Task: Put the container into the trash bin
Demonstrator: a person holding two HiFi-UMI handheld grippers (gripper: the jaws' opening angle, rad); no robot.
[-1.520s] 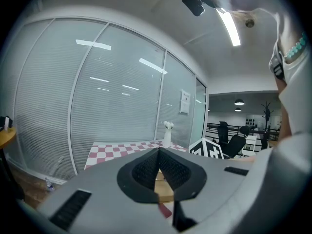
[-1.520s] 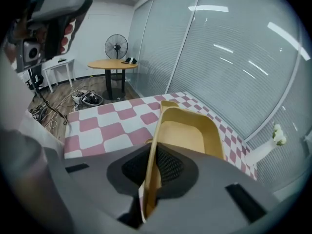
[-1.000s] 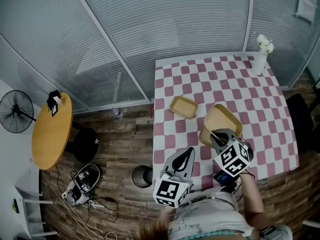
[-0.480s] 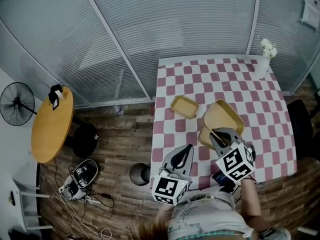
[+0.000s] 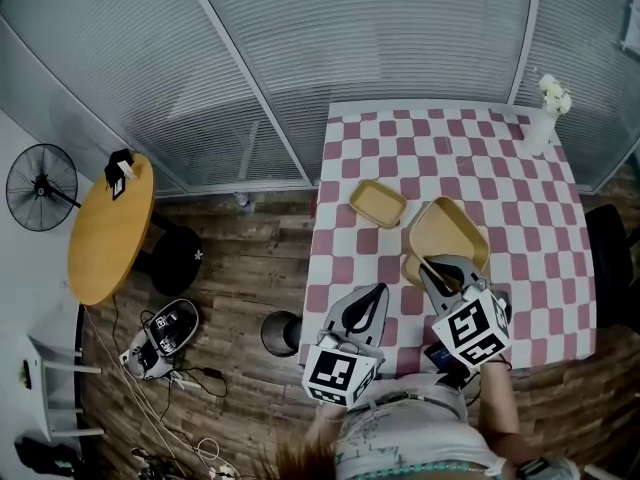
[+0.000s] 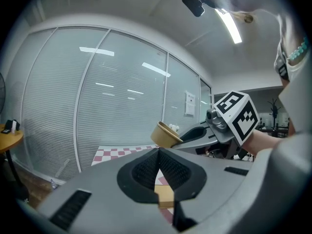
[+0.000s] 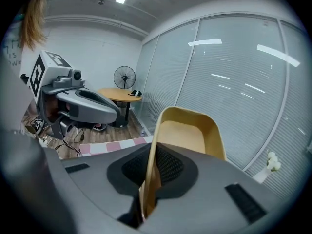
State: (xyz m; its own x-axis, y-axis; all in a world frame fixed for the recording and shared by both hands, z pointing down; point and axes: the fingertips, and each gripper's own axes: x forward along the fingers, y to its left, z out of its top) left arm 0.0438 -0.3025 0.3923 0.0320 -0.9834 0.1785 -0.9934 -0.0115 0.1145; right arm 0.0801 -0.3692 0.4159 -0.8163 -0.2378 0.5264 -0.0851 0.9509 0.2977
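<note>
My right gripper [image 5: 428, 266] is shut on the wall of a tan, open container [image 5: 446, 236], holding it tilted just above the red-and-white checked table [image 5: 470, 163]. In the right gripper view the container [image 7: 187, 133] stands on edge between the jaws of my right gripper [image 7: 150, 179]. My left gripper [image 5: 377, 291] hovers over the table's near left corner, shut and with nothing in it. From the left gripper view, its jaws [image 6: 158, 152] meet and the container [image 6: 165, 134] shows beyond them. A small dark trash bin [image 5: 281, 333] stands on the floor left of the table.
A second shallow tan tray [image 5: 378, 203] lies on the table. A white vase of flowers [image 5: 545, 118] stands at the far right corner. On the floor to the left are a round wooden table [image 5: 110, 228], a black stool [image 5: 175, 263], a fan [image 5: 40, 188] and cables.
My right gripper has lifted the container a little off the table. The left gripper has stayed where it was. The head view has shifted slightly.
</note>
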